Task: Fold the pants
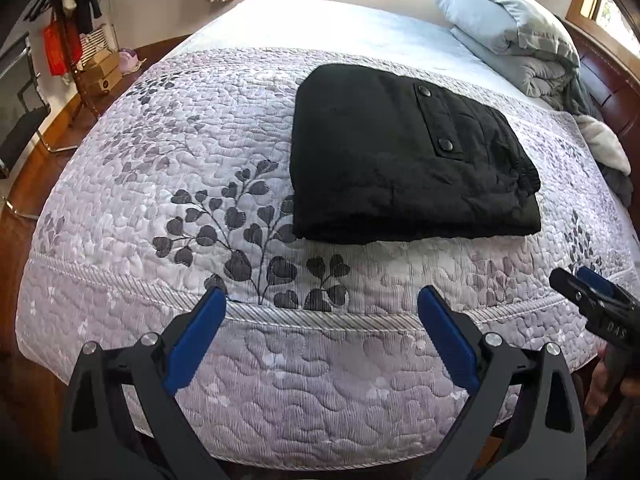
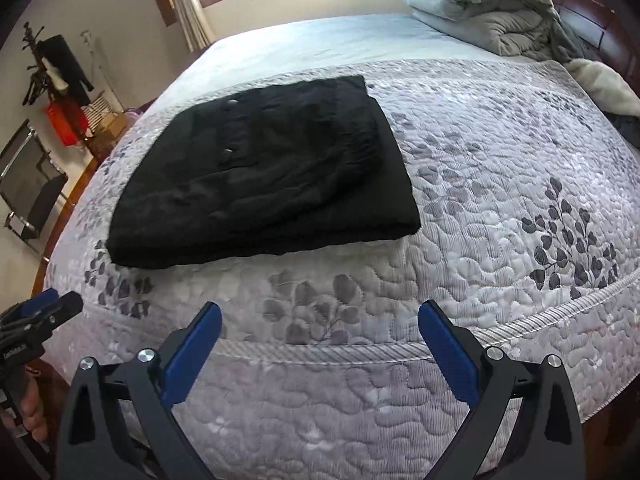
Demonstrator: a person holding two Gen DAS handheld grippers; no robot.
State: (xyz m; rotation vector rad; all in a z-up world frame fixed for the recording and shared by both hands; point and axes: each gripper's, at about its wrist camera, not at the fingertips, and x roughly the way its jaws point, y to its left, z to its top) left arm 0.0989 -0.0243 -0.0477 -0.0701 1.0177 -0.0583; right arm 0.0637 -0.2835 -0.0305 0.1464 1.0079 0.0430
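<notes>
Black pants (image 1: 404, 160) lie folded into a compact rectangle on the quilted floral bedspread (image 1: 160, 184), a buttoned pocket flap facing up. They also show in the right wrist view (image 2: 264, 176). My left gripper (image 1: 322, 300) is open and empty, held off the bed's near edge, well short of the pants. My right gripper (image 2: 320, 314) is open and empty, also off the near edge. Each gripper shows at the edge of the other's view: the right one (image 1: 588, 284) and the left one (image 2: 48, 308).
A grey duvet and pillow (image 1: 516, 36) are piled at the head of the bed by a wooden headboard (image 1: 608, 76). A coat rack (image 1: 72, 12), boxes and a black chair (image 1: 20, 120) stand on the floor to the left.
</notes>
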